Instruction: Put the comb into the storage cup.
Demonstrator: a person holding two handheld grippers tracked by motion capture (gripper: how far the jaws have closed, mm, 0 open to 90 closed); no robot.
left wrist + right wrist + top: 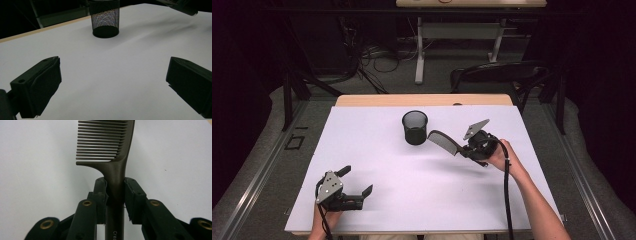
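A dark brown comb (110, 147) with a long handle is clamped between the jaws of my right gripper (115, 186), its teeth pointing left in the right gripper view. From the high view, the comb (443, 141) is held above the white table, just right of a black mesh cup (415, 127), and my right gripper (462, 149) is shut on its handle. My left gripper (358, 181) rests near the front left of the table, open and empty. The mesh cup (105, 18) stands upright far ahead in the left gripper view.
A white sheet covers the table (377, 165), with a bare wooden strip (422, 100) at the far edge. A black chair (502, 75) and a table frame (457, 40) stand beyond the table, amid cables on the floor.
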